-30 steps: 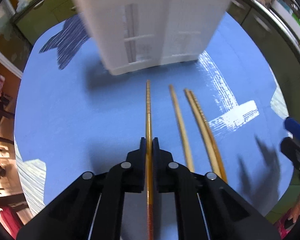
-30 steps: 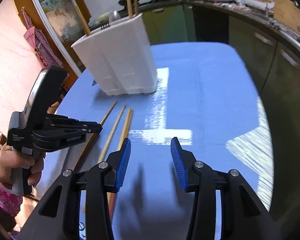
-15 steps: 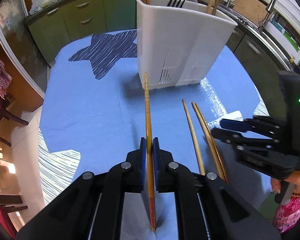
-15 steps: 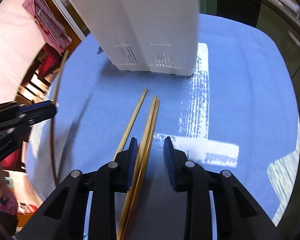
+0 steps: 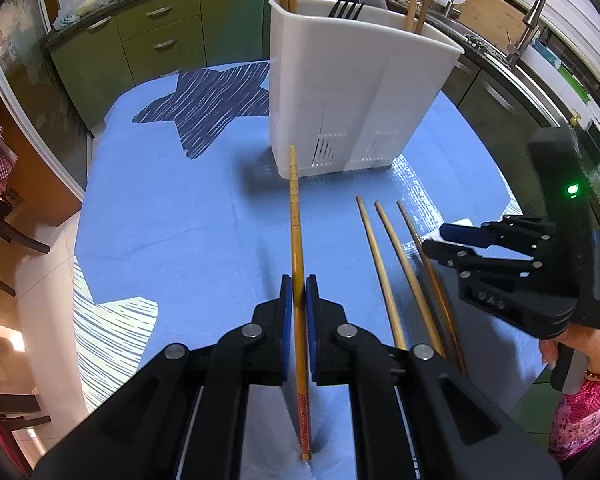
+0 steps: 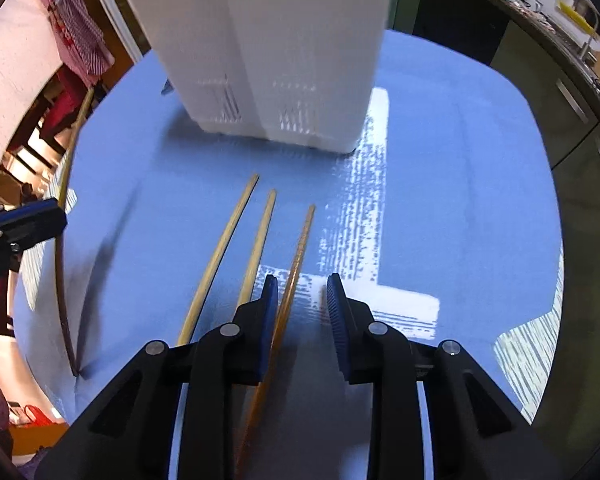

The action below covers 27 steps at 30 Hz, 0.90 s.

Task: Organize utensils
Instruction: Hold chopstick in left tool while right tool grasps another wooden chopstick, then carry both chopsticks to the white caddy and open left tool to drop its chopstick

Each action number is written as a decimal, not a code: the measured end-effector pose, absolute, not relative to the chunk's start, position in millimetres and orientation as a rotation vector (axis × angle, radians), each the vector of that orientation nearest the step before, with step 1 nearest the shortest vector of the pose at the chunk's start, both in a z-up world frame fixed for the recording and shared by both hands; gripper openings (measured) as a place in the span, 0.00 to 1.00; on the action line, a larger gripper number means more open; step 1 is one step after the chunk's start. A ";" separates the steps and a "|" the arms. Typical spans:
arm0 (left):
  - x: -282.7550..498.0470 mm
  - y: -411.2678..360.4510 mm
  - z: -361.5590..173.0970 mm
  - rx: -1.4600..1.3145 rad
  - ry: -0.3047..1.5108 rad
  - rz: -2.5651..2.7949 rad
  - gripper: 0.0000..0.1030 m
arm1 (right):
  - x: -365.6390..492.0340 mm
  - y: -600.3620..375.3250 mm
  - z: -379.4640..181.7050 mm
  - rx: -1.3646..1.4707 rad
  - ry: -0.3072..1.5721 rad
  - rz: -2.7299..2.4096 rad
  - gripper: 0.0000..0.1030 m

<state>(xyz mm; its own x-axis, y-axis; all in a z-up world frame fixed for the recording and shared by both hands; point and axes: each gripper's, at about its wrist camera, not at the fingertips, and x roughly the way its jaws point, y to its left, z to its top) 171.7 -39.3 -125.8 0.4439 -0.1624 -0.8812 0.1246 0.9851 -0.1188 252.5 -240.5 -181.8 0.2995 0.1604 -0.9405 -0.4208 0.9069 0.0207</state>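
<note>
My left gripper (image 5: 299, 280) is shut on a brown chopstick (image 5: 296, 216), held off the cloth and pointing at the white utensil holder (image 5: 340, 92). The holder has chopsticks, a fork and a spoon standing in it. Three more chopsticks lie side by side on the blue tablecloth (image 5: 180, 220). My right gripper (image 6: 302, 280) is low over the right-most, darker chopstick (image 6: 300, 240). Its jaws have narrowed around this chopstick. The left pad is against it and the right pad stands apart. The other two chopsticks (image 6: 224, 248) (image 6: 260, 240) lie just left of the jaws.
The holder (image 6: 260, 60) stands beyond the chopstick tips. A person's hand (image 5: 580, 340) grips the right tool at the table's right edge. Green kitchen cabinets (image 5: 160, 44) and a counter ring the far side. Wooden chairs stand off the left edge.
The left gripper lifted its chopstick and drew back from the holder. The right gripper swung down over the right-most chopstick and narrowed its jaws; that chopstick now lies apart from its neighbour.
</note>
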 end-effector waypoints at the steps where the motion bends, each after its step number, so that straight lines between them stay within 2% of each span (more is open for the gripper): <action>1: 171.4 -39.5 -125.9 -0.038 1.097 -0.179 0.06 | 253.7 -238.6 -185.0 -0.252 1.219 0.388 0.25; 7: 170.6 -40.1 -126.9 -0.032 1.101 -0.177 0.06 | 257.6 -229.5 -193.7 -0.269 1.212 0.377 0.22; 9: 170.7 -39.8 -127.0 -0.032 1.101 -0.178 0.06 | 258.9 -223.8 -195.4 -0.278 1.209 0.390 0.11; 12: 170.5 -39.6 -127.6 -0.032 1.102 -0.181 0.06 | 259.5 -228.8 -195.1 -0.258 1.216 0.396 0.07; 17: 169.6 -39.5 -126.2 -0.033 1.095 -0.181 0.06 | 254.3 -241.6 -183.5 -0.210 1.184 0.415 0.07; 27: 152.0 -41.2 -103.8 -0.012 1.037 -0.202 0.06 | 203.2 -279.3 -100.7 -0.092 0.971 0.493 0.07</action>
<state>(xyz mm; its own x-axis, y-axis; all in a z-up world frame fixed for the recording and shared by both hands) 152.0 -41.2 -103.8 0.4921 -0.1723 -0.8533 0.1609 0.9813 -0.1054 203.2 -279.3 -100.7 0.4639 0.3600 -0.8094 -0.4409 0.8863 0.1415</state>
